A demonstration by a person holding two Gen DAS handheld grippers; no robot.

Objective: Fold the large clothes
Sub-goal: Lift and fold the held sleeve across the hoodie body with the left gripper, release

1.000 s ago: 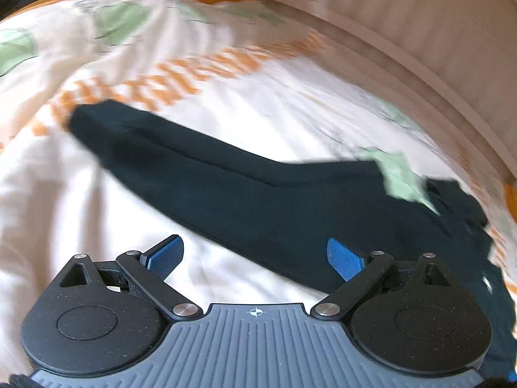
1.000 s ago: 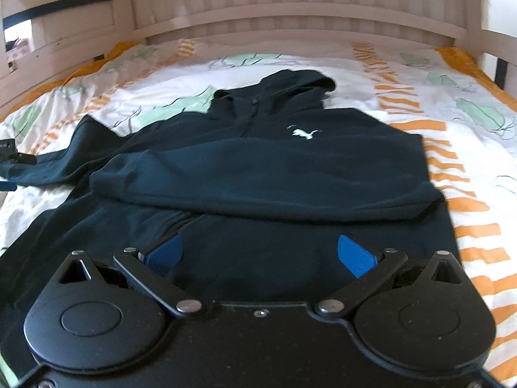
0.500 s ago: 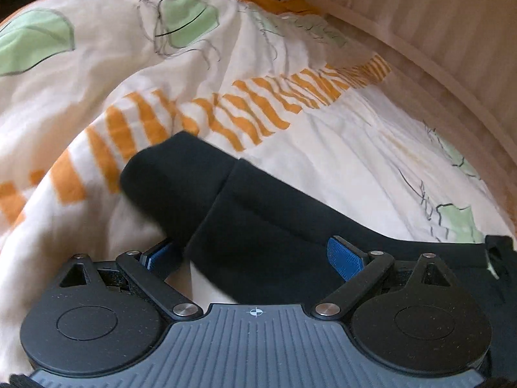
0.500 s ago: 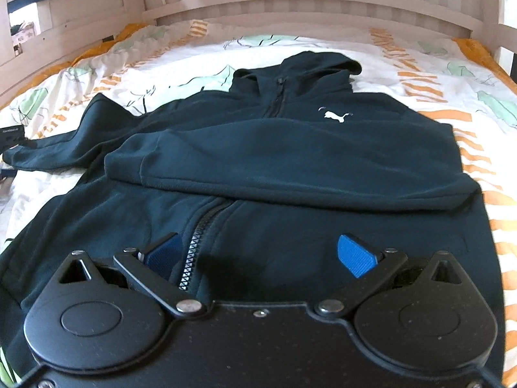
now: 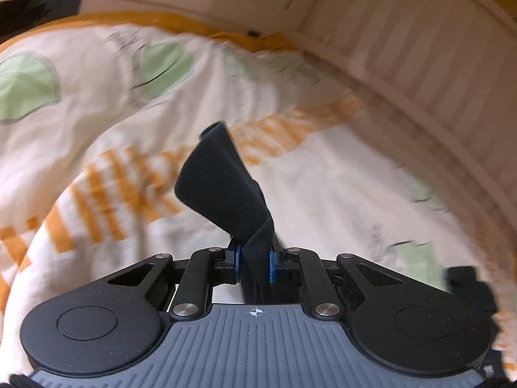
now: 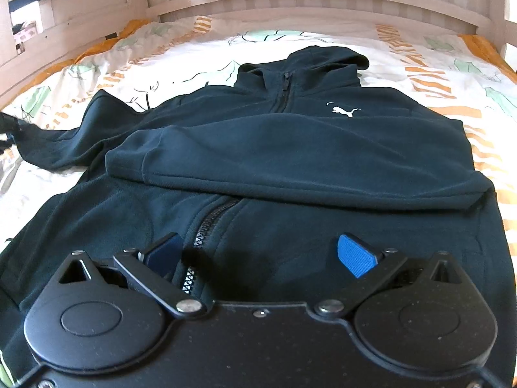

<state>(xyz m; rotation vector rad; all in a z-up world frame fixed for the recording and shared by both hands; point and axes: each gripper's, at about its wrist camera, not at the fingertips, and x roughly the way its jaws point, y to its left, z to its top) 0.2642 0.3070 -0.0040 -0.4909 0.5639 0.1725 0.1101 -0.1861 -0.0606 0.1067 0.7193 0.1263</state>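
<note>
Half a second back my left gripper (image 5: 254,263) stood wide around the sleeve cuff (image 5: 223,190) as it lay flat on the duvet; now its blue pads are clamped on that cuff, and the ribbed end sticks up and forward from between them, lifted clear of the bedding. My view from the right has drawn closer to the hoodie (image 6: 290,148); otherwise it lies as before. It is spread face up on the duvet (image 6: 200,55), hood (image 6: 326,56) toward the slatted headboard (image 6: 316,6), the other sleeve (image 6: 290,168) folded across the chest, and the held sleeve trails off to the picture's left edge. A white leaping-cat logo (image 6: 343,110) marks the chest, with no lettering I can read. The zip (image 6: 200,242) runs down the front. My right gripper (image 6: 258,253) hangs just over the hem with its fingers wide apart, holding nothing; whether they touch the cloth I cannot tell. The duvet is white with orange stripes and green leaves, inside a pale wooden bed frame (image 5: 420,74).
</note>
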